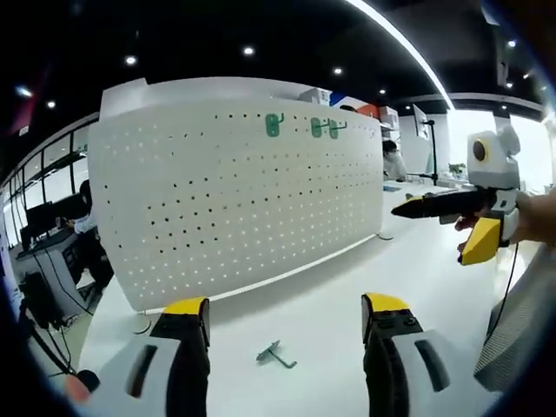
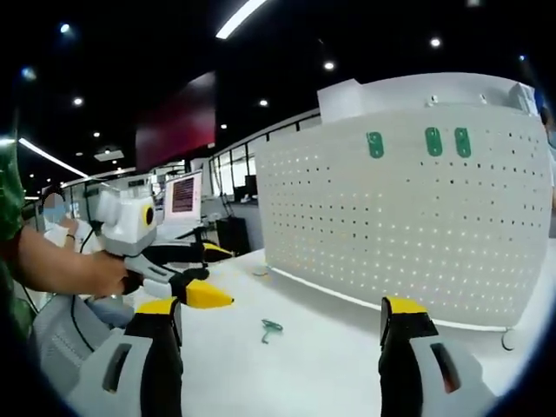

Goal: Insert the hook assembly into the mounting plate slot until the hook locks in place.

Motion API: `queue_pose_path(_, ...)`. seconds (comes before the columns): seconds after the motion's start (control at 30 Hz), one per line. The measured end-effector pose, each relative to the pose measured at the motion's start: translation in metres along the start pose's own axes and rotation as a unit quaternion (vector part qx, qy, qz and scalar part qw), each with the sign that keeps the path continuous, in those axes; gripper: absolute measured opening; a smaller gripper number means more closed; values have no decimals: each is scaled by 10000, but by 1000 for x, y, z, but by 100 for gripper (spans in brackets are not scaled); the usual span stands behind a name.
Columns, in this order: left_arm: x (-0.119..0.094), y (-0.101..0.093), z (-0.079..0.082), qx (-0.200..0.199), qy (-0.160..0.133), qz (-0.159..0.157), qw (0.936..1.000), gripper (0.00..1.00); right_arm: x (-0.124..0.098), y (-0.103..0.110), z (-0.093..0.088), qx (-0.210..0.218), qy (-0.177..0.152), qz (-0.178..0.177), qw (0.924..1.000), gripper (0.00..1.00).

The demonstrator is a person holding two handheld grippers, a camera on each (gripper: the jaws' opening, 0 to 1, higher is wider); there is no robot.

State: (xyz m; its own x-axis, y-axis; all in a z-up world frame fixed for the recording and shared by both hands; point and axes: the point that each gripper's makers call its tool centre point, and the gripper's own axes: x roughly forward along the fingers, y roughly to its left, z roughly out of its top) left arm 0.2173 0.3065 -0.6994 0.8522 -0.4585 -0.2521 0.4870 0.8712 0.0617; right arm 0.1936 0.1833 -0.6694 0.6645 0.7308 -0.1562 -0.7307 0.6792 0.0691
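left gripper (image 1: 285,323): nearest in the left gripper view, its two yellow-tipped jaws rise from the bottom edge spread wide, with nothing between them. it also comes into the right gripper view (image 2: 201,287) from the left, held in a hand (image 2: 102,273), yellow tips pointing toward the board.
right gripper (image 2: 282,323): in the right gripper view its jaws stand wide apart and grip nothing. in the left gripper view it comes in from the right (image 1: 401,208), a hand (image 1: 527,219) around its handle, dark tips aimed at the board; whether the tips are parted there i cannot tell.
hook (image 1: 275,354): a small green-grey wire hook lying flat on the white table (image 1: 330,287), loose, just beyond the left jaws and between them; nothing touches it. the right gripper view shows it too (image 2: 270,327), on the table between the two grippers, well short of the board.
pegboard (image 1: 234,195): a white perforated panel standing upright on the table past the hook, its rows of small holes facing the grippers.
mounted hooks (image 1: 274,125): three green pieces sit in the top rows of the pegboard, one apart on the left, two close together.
background: desks, monitors and seated people lie past the table's edges, under ceiling strip lights.
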Motion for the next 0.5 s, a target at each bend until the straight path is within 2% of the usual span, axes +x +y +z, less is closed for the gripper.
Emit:
queue_pose_path(0.07, 0, 0, 0, 6, 2, -7, 10000, 73, 3, -3, 0, -19, 37, 29, 10000, 92)
queue_pose_path(0.23, -2, -1, 2, 8, -1, -33, 10000, 72, 11, -7, 1, -84, 92, 163, 9998, 78)
queue_pose_path(0.3, -2, -1, 4, 15, -16, -57, 10000, 72, 15, -5, 0, -116, 126, 248, 9995, 72)
queue_pose_path(0.4, -5, -1, 7, 35, -36, -70, 10000, 72, 21, -3, 0, -209, 163, 316, 9991, 69)
queue_pose_path(0.5, -7, -2, 8, 45, -47, -94, 9999, 72, 27, -2, -4, -300, 236, 390, 9985, 61)
